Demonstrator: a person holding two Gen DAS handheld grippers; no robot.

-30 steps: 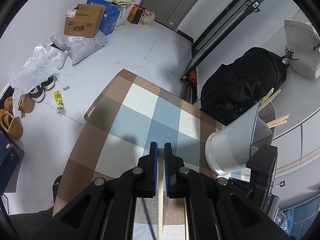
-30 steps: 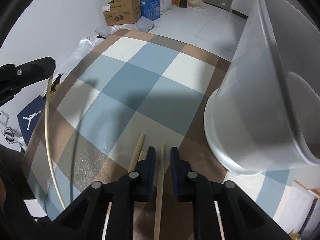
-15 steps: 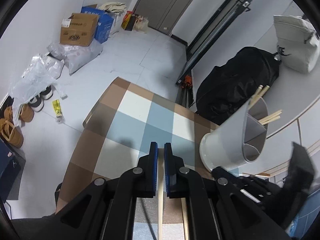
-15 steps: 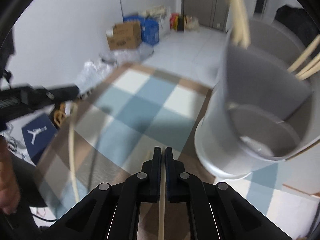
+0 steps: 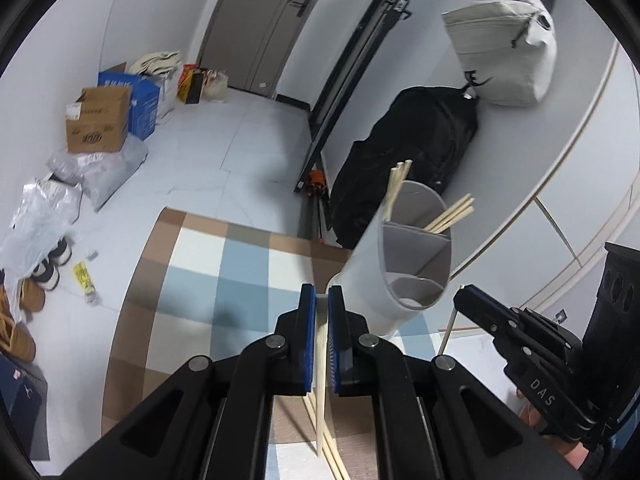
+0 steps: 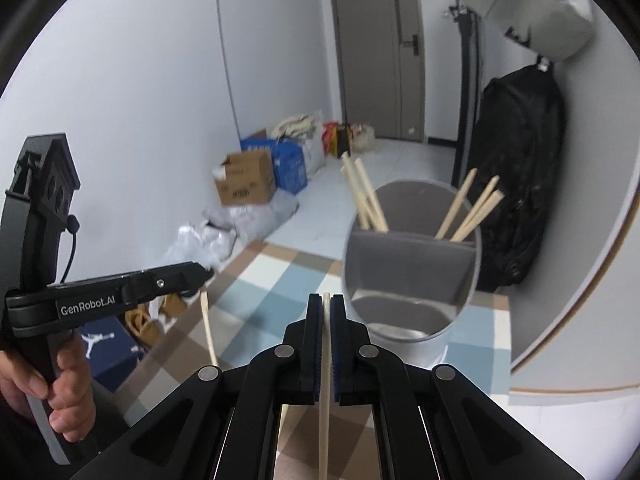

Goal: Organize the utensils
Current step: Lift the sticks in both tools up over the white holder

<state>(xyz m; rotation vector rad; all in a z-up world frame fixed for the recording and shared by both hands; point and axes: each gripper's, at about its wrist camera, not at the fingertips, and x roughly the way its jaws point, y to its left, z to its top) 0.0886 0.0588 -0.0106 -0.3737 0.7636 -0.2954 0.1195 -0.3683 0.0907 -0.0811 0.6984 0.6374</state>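
Left gripper: jaws drawn narrow on a single pale wooden chopstick, which runs back between the blue pads and hangs below them. Right gripper: jaws likewise narrow, clamped on a second chopstick whose tip shows just above the pads. Both grippers are raised off the checked tablecloth, brown, blue and white squares. The grey utensil holder stands on the cloth just right of the left gripper's tips; from the right wrist it sits directly ahead and slightly right, mouth facing the camera. The holder is divided inside: rear compartments carry chopsticks, two leaning left and several leaning right; the near, larger compartment looks bare as far as it can be seen. More chopsticks lie on the cloth beneath the left gripper. In the right wrist view the left gripper comes in from the left, its chopstick dangling down toward the table, with the person's hand around the handle. Beyond: black backpack against the wall, grey bag hung above it, cardboard box on the floor, grey door.
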